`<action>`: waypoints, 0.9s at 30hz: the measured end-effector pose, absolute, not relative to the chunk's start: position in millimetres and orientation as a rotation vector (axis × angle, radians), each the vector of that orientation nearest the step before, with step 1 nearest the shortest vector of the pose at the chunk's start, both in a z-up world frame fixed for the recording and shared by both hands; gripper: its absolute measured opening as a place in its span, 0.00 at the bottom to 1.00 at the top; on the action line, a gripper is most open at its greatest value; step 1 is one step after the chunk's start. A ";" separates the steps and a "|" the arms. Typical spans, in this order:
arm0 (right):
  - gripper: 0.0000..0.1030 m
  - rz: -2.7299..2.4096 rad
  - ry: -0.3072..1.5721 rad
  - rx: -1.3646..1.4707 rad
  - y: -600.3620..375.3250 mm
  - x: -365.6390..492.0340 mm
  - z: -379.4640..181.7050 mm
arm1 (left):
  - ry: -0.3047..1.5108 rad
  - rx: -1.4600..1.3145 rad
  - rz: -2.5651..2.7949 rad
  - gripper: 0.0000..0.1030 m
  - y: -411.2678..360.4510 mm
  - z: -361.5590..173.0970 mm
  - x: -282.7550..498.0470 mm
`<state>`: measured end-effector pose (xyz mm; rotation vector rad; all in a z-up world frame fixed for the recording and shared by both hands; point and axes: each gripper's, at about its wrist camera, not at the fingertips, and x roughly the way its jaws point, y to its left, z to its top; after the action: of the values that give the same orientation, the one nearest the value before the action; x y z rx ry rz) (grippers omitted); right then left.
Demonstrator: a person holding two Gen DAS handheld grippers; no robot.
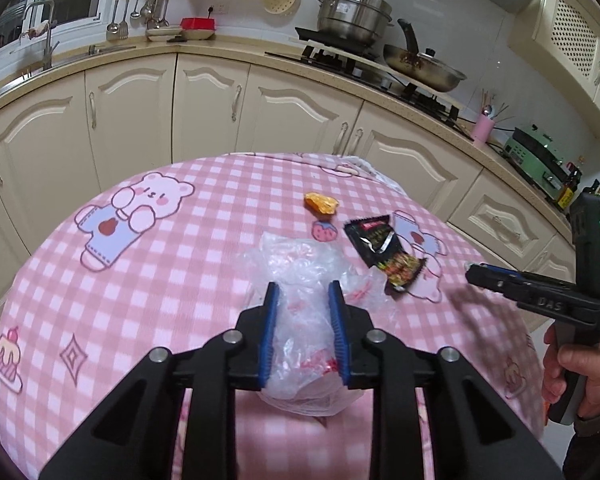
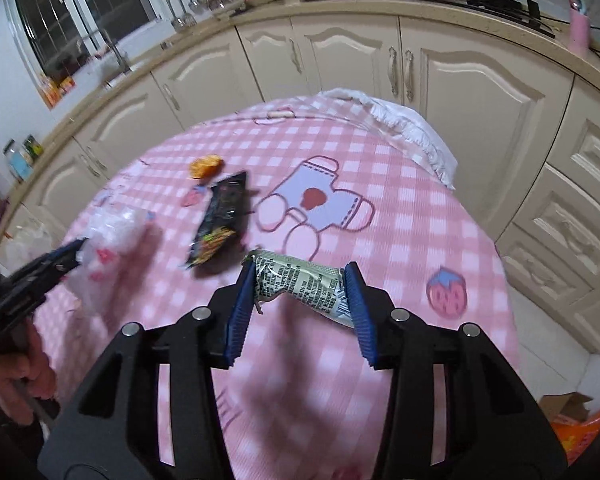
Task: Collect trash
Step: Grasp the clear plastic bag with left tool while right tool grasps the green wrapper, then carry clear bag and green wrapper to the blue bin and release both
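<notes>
Two blue-padded fingers of the left gripper [image 1: 303,292] close on a clear plastic bag [image 1: 300,280] in the left wrist view; the bag spreads crumpled over the pink checked tablecloth [image 1: 180,264], and something red shows through it near the finger roots; a black snack wrapper [image 1: 384,252] lies just right of the bag, touching its edge; an orange wrapper [image 1: 321,203] lies beyond the bag, apart from it; the right gripper [image 1: 474,271] hovers right of the bag past the black wrapper, and this view does not show how far it is open.

In the right wrist view the right gripper [image 2: 300,276] clamps a crumpled grey-green printed wrapper [image 2: 300,284] across its half-closed jaws, above the cloth; left of that wrapper lie the black wrapper [image 2: 220,220] and, farther off, the orange one [image 2: 206,165]; the left gripper [image 2: 70,251] pinches the bag [image 2: 116,228] at the far left.
</notes>
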<state>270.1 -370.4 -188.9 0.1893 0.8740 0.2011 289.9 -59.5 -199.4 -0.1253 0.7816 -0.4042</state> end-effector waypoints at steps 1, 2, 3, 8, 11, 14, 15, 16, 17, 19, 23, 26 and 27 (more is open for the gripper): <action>0.42 0.206 0.866 0.193 -370.5 264.9 -185.6 | 0.778 -0.122 -0.408 0.23 -60.5 -197.9 285.4; 0.42 0.220 0.856 0.208 -371.1 258.7 -181.5 | 0.776 -0.120 -0.411 0.23 -61.2 -196.7 282.4; 0.42 0.233 0.847 0.223 -372.0 253.7 -177.7 | 0.772 -0.120 -0.418 0.23 -63.1 -194.1 277.3; 0.42 0.254 0.793 0.287 -386.9 226.3 -159.1 | 0.754 -0.120 -0.460 0.23 -75.6 -180.8 258.3; 0.42 0.240 0.758 0.307 -401.2 205.7 -147.2 | 0.737 -0.110 -0.514 0.23 -93.0 -169.0 246.4; 0.42 0.199 0.714 0.346 -429.0 175.5 -134.5 | 0.713 -0.086 -0.591 0.23 -121.5 -155.8 232.4; 0.42 0.183 0.703 0.355 -437.8 167.4 -132.5 | 0.707 -0.078 -0.617 0.23 -132.8 -152.0 228.1; 0.42 0.150 0.687 0.368 -452.1 153.3 -128.9 | 0.703 -0.069 -0.657 0.23 -148.5 -148.0 222.8; 0.42 0.113 0.674 0.379 -466.1 139.5 -126.4 | 0.700 -0.060 -0.691 0.23 -162.9 -145.1 218.0; 0.42 0.047 0.655 0.404 -492.9 114.5 -125.2 | 0.697 -0.037 -0.764 0.23 -194.1 -140.7 206.5; 0.42 -0.105 0.642 0.503 -555.8 57.8 -138.3 | 0.710 0.003 -0.905 0.23 -252.3 -140.0 182.0; 0.43 -0.225 0.673 0.557 -591.8 24.1 -161.6 | 0.732 0.064 -1.007 0.23 -301.4 -148.2 157.0; 0.43 -0.249 0.687 0.576 -600.6 16.2 -169.9 | 0.756 0.085 -1.050 0.23 -322.3 -155.2 148.5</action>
<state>16.2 -600.6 -169.9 0.5759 0.6872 -0.2493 148.5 -322.3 -155.2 0.0847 0.7558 -1.0500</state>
